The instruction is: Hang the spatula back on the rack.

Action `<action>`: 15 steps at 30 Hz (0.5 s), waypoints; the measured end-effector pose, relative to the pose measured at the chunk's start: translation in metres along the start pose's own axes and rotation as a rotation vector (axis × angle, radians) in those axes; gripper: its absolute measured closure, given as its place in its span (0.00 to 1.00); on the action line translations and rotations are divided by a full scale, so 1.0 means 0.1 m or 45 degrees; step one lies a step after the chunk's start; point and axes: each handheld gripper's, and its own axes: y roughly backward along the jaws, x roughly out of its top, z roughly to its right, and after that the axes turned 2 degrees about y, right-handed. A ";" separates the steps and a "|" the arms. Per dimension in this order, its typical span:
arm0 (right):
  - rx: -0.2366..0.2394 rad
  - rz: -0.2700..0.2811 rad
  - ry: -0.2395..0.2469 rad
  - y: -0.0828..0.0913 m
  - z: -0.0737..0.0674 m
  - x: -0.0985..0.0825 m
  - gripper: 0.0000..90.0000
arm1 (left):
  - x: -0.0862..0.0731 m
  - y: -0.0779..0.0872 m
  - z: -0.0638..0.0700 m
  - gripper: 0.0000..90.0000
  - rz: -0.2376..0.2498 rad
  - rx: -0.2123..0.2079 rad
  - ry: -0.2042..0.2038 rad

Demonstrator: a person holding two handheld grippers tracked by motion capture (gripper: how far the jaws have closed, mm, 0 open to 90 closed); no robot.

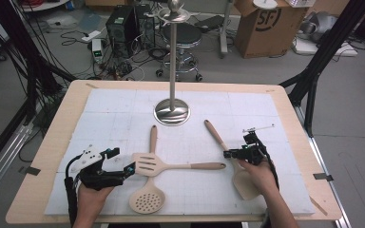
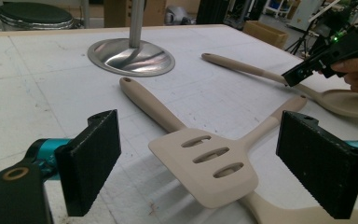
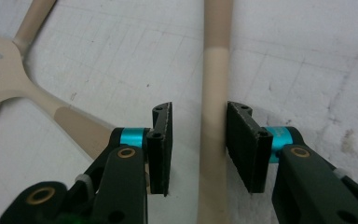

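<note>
Three beige utensils lie on the white mat (image 1: 114,109). My right gripper (image 1: 229,153) (image 3: 200,107) is open, its jaws on either side of the solid spatula's handle (image 3: 214,93). A gap shows at the left pad, and the right pad is at the handle's edge. That spatula (image 1: 217,135) (image 2: 242,67) runs from mid-table toward the person's right hand, which partly covers its head. My left gripper (image 1: 123,160) (image 2: 199,119) stands wide open just short of the slotted turner's head (image 1: 147,164) (image 2: 205,163), touching nothing. The turner lies across a perforated skimmer (image 1: 146,199).
A tall metal stand with a round base (image 1: 172,113) (image 2: 130,57) rises at the middle back of the mat. The skimmer's handle (image 2: 149,102) points toward that base. Beyond the table are a stool, cables and a cardboard box (image 1: 266,23).
</note>
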 end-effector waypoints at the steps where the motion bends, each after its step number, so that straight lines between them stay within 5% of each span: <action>1: -0.009 0.002 -0.007 0.00 -0.02 -0.01 0.69 | 0.00 0.00 0.00 0.16 -0.001 -0.004 0.002; 15: -0.268 0.034 0.203 -0.09 -0.22 -0.10 0.85 | -0.02 0.06 0.01 0.16 -0.006 0.009 -0.002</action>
